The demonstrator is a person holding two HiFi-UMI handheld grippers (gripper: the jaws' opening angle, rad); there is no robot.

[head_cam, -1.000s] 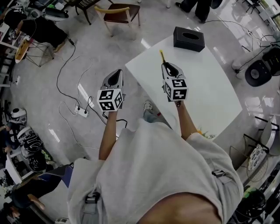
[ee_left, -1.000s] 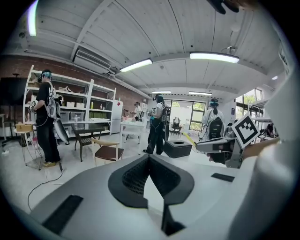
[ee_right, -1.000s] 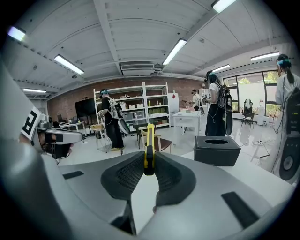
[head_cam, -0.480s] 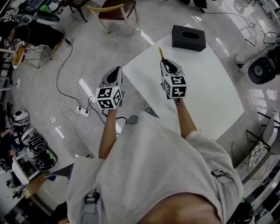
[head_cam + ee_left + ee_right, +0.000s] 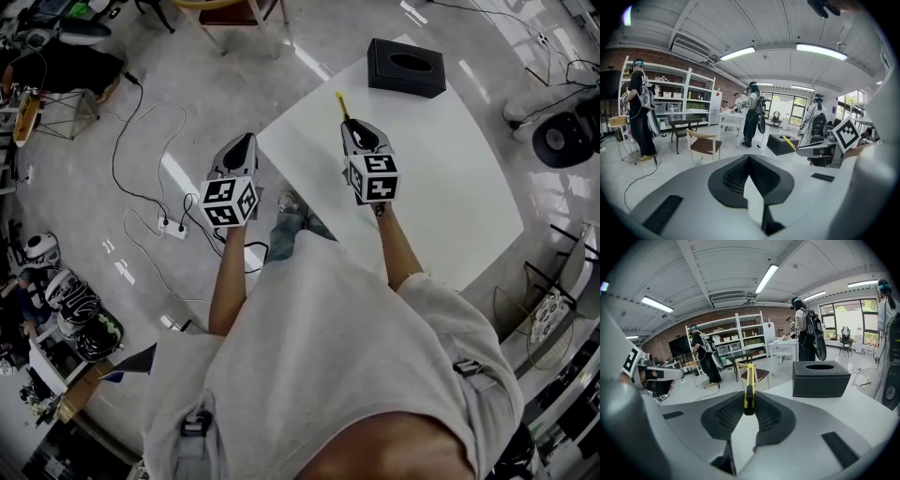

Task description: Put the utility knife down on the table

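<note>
The right gripper pinched the slim yellow utility knife over the white square table. The left gripper, jaws together, held nothing. The knife was best lowered flat before release.

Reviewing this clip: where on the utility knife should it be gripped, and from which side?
Grip the knife near its rear end, pads on its two flat sides, coming from behind along its length. It is long and thin, so only the flats give contact. The right tool holds it that way.
</note>
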